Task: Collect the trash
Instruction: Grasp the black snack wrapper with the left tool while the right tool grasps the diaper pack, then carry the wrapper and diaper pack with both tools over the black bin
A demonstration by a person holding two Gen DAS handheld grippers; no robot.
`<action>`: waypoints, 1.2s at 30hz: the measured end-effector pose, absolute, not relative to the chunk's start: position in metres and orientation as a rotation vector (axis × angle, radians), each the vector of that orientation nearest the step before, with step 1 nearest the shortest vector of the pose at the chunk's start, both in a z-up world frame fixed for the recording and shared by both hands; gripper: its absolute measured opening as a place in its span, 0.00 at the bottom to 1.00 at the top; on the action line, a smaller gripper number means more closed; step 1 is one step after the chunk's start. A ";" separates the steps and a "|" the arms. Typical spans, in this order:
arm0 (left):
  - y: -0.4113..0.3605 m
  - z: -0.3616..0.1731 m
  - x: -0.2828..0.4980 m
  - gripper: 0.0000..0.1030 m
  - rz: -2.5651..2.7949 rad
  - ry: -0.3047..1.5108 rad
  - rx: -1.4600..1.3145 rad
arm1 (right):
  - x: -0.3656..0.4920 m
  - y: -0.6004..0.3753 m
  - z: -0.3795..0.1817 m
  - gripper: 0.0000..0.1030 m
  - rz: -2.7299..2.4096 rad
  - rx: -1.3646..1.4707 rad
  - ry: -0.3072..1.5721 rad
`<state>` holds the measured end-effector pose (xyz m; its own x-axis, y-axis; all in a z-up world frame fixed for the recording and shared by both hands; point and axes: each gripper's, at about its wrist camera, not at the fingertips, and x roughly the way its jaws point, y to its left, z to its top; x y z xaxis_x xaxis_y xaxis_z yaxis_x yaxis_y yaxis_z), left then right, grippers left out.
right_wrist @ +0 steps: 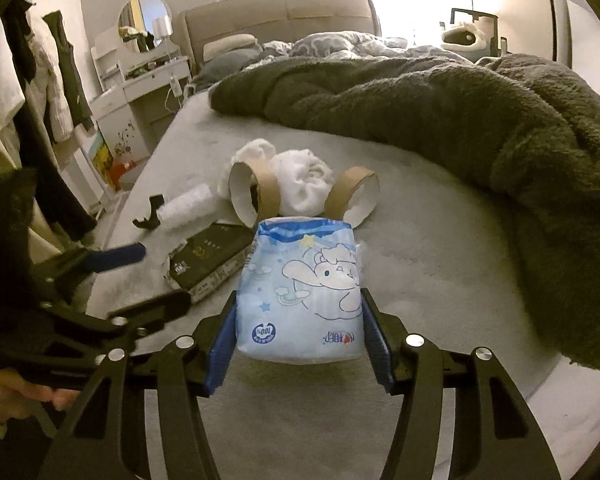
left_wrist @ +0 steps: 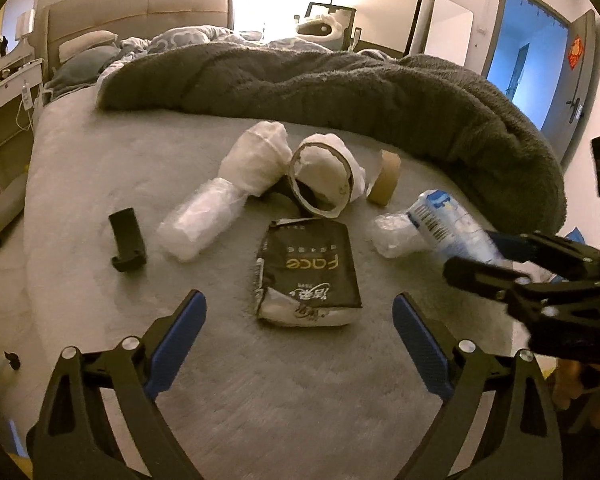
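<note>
The trash lies on a grey bed cover (left_wrist: 260, 380). My right gripper (right_wrist: 298, 300) is shut on a blue-and-white tissue pack (right_wrist: 300, 280) with a cartoon print, its blue pads pressing both sides. In the left wrist view that pack (left_wrist: 448, 224) and the right gripper (left_wrist: 468, 252) are at the right. My left gripper (left_wrist: 298, 304) is open, its fingers either side of a black "Face" tissue pack (left_wrist: 308, 268) without touching it. Beyond the pack lie two cardboard tape rings (left_wrist: 320, 180) (left_wrist: 384, 178), crumpled white paper (left_wrist: 256, 160) and clear plastic wraps (left_wrist: 196, 224) (left_wrist: 392, 232).
A black plastic holder (left_wrist: 127, 240) lies left of the trash. A thick dark fleece blanket (left_wrist: 340, 88) curves behind and to the right of the pile. Pillows and a headboard (left_wrist: 140, 8) are at the back, a white dresser (left_wrist: 4, 112) at the left, an open door (left_wrist: 572, 92) at the right.
</note>
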<state>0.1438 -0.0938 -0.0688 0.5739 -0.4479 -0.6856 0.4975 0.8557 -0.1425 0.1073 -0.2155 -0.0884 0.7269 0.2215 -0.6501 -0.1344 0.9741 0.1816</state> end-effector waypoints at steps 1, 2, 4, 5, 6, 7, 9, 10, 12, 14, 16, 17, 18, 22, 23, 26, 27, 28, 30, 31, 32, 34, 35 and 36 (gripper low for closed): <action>-0.096 -0.071 0.146 0.88 -0.554 0.790 0.073 | 0.107 -0.217 -0.088 0.56 0.198 0.127 0.731; -0.098 -0.073 0.148 0.84 -0.553 0.798 0.077 | 0.107 -0.218 -0.088 0.54 0.204 0.131 0.734; -0.102 -0.077 0.151 0.80 -0.546 0.814 0.083 | 0.104 -0.219 -0.091 0.53 0.213 0.132 0.740; -0.103 -0.079 0.153 0.79 -0.542 0.820 0.084 | 0.104 -0.220 -0.091 0.52 0.219 0.130 0.741; -0.104 -0.079 0.154 0.78 -0.540 0.823 0.083 | 0.103 -0.220 -0.090 0.52 0.221 0.130 0.740; -0.106 -0.080 0.155 0.74 -0.535 0.823 0.082 | 0.102 -0.221 -0.089 0.51 0.223 0.132 0.736; -0.107 -0.080 0.157 0.68 -0.527 0.823 0.081 | 0.101 -0.223 -0.086 0.51 0.228 0.140 0.728; -0.107 -0.081 0.159 0.65 -0.519 0.829 0.077 | 0.100 -0.225 -0.085 0.51 0.231 0.147 0.725; -0.108 -0.083 0.162 0.61 -0.508 0.840 0.068 | 0.099 -0.227 -0.083 0.51 0.238 0.157 0.722; -0.107 -0.082 0.162 0.55 -0.504 0.839 0.061 | 0.099 -0.227 -0.082 0.51 0.246 0.162 0.720; -0.107 -0.079 0.163 0.55 -0.505 0.836 0.060 | 0.098 -0.226 -0.078 0.51 0.252 0.168 0.708; -0.107 -0.078 0.162 0.54 -0.508 0.834 0.057 | 0.097 -0.226 -0.075 0.51 0.255 0.170 0.698; -0.105 -0.076 0.160 0.54 -0.513 0.832 0.051 | 0.097 -0.224 -0.072 0.51 0.257 0.171 0.689; -0.099 -0.068 0.152 0.54 -0.499 0.814 0.046 | 0.096 -0.215 -0.060 0.51 0.270 0.164 0.654; -0.097 -0.065 0.150 0.54 -0.495 0.810 0.040 | 0.095 -0.213 -0.058 0.51 0.272 0.161 0.650; -0.087 -0.056 0.144 0.54 -0.480 0.795 0.033 | 0.096 -0.207 -0.055 0.51 0.278 0.162 0.644; -0.082 -0.053 0.141 0.54 -0.472 0.791 0.031 | 0.097 -0.205 -0.055 0.51 0.279 0.162 0.643; -0.079 -0.051 0.140 0.54 -0.466 0.789 0.027 | 0.098 -0.202 -0.053 0.51 0.284 0.163 0.641; -0.069 -0.047 0.136 0.54 -0.447 0.786 0.018 | 0.100 -0.194 -0.051 0.51 0.294 0.162 0.638; -0.061 -0.045 0.134 0.54 -0.431 0.783 0.017 | 0.101 -0.188 -0.050 0.51 0.302 0.158 0.637; -0.055 -0.044 0.131 0.54 -0.421 0.781 0.018 | 0.101 -0.184 -0.049 0.51 0.308 0.155 0.635; -0.042 -0.041 0.126 0.54 -0.386 0.777 0.020 | 0.103 -0.171 -0.046 0.51 0.324 0.146 0.632; -0.035 -0.040 0.124 0.54 -0.368 0.776 0.017 | 0.104 -0.166 -0.045 0.51 0.333 0.142 0.631; -0.029 -0.040 0.124 0.54 -0.355 0.779 0.013 | 0.105 -0.160 -0.044 0.51 0.341 0.138 0.630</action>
